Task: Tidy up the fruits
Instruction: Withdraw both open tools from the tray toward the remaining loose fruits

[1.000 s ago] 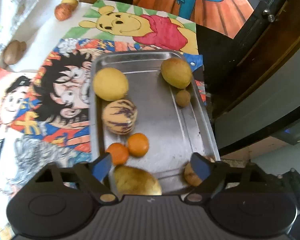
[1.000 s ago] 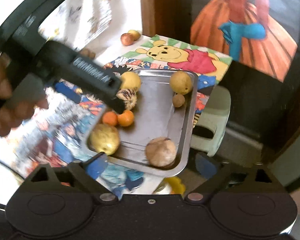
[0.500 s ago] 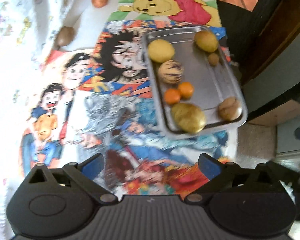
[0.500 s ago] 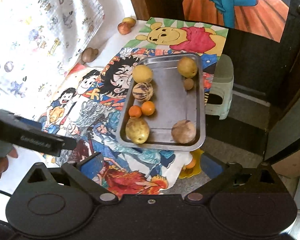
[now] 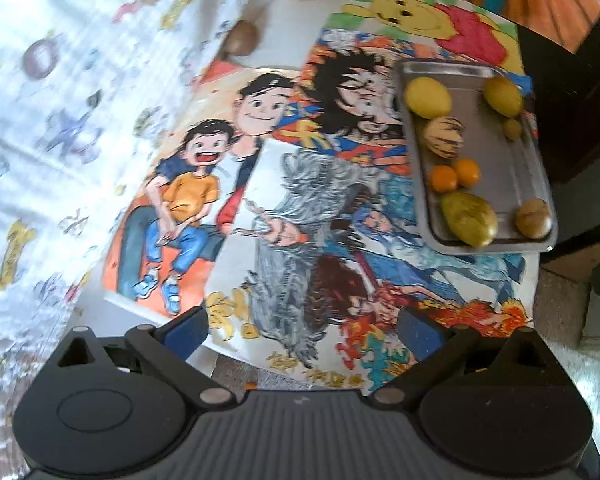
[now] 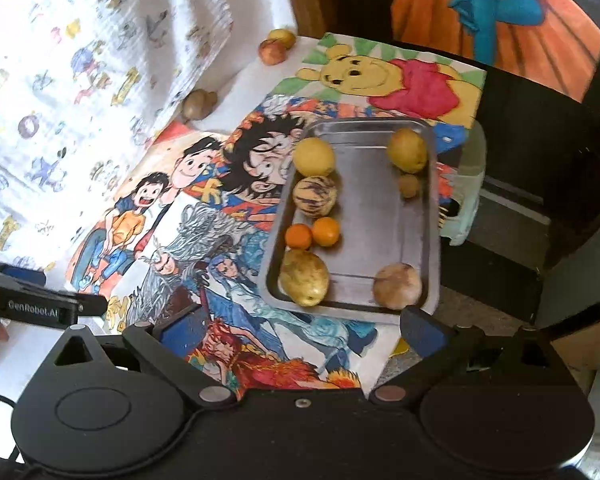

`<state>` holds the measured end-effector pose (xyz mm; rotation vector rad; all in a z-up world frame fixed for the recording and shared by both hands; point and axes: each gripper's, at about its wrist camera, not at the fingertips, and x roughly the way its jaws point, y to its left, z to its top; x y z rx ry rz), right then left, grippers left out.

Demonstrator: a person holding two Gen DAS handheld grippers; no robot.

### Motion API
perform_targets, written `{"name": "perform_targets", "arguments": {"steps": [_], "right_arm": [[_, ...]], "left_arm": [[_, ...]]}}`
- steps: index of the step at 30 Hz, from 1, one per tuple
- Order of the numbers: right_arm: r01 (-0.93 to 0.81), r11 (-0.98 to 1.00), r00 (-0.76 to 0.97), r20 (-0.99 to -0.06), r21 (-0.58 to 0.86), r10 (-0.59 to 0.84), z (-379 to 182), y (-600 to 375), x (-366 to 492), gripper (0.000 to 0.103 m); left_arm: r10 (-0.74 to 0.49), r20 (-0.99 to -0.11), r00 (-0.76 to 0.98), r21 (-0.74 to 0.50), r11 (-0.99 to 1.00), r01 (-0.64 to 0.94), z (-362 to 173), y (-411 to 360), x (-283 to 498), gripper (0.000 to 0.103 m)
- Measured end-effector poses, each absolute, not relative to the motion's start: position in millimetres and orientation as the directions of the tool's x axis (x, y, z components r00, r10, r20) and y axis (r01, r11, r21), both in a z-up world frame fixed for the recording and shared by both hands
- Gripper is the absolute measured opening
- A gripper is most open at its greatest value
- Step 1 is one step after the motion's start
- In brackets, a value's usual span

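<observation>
While both tongs (image 5: pixel 302 330) (image 6: pixel 300 330) gape empty, tray (image 6: pixel 380 208) holding fruit

Left wrist view: high above near table edge, facing forward and down, metal tray (image 5: pixel 536 168) far right. Right wrist view: likewise elevated, set further right, tray (image 6: pixel 430 216) central. Shared: tray, cartoon cloth (image 5: pixel 300 208) (image 6: pixel 204 216), distant loose fruit.

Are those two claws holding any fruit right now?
No. The left claw and the right claw are both open and empty; the fruit lies in the metal tray.
</observation>
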<state>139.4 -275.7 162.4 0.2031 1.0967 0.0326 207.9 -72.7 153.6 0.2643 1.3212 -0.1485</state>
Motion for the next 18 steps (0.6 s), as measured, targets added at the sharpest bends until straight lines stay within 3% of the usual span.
{"name": "perform_targets", "arguments": {"steps": [18], "right_arm": [[-0.199, 0.98, 0.502, -0.856, 0.029, 0.128, 143, -256, 208, 0.102]], "left_arm": [[0.076, -0.969, 0.235, 0.127, 0.97, 0.207, 139, -52, 285, 0.102]]}}
